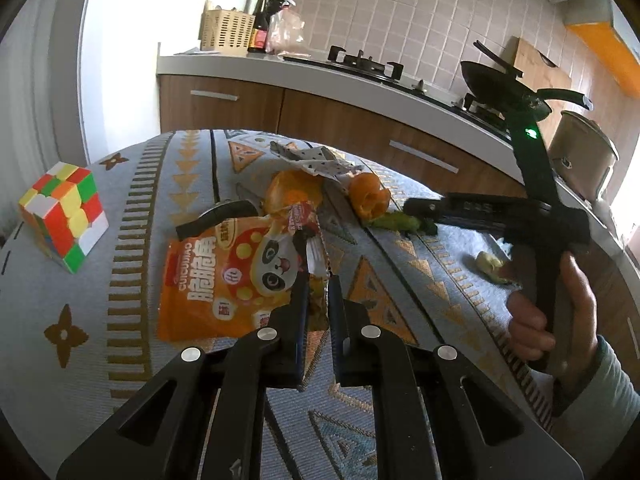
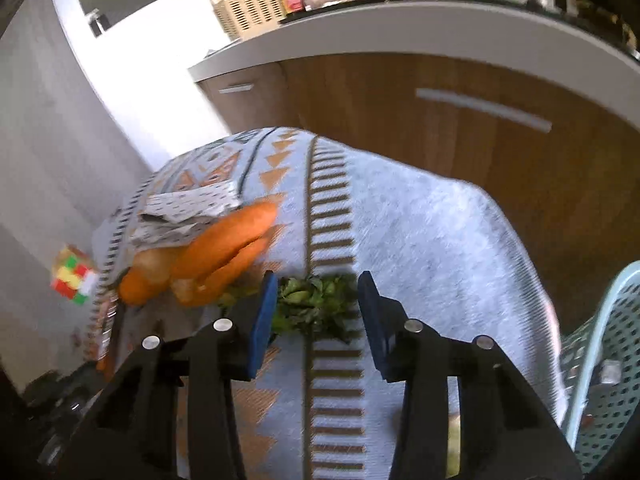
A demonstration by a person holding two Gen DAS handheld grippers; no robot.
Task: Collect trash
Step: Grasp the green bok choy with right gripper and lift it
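1. Left wrist view: your left gripper [image 1: 318, 296] had its jaws pinched nearly closed on the lower right corner of the orange snack bag [image 1: 224, 280], which lay flat on the patterned table [image 1: 132, 240]. Taking a corner looked like a sensible way to lift something so flat. The gripper pointed down at a slant toward the table. Beyond the bag sat orange peel [image 1: 370, 198], a crumpled spotted wrapper [image 1: 316, 162] and a pale scrap [image 1: 490, 266] near the right edge. The puzzle cube [image 1: 64, 216] stood well apart on the left, and I judged it was not trash.

2. Same view: your right hand [image 1: 556, 312] held the handle upright, and the right gripper reached across the table to the green leaf scrap [image 1: 396, 222].

3. Right wrist view: the right gripper [image 2: 316, 308] pointed down at a slant, its jaws part open on either side of the green scrap [image 2: 312, 304]. The left pad touched it; the right pad stood clear, so there was no grip yet. Orange peel [image 2: 224, 252] lay just left. A pale green basket [image 2: 600, 344] showed at the right edge, probably where the trash goes.
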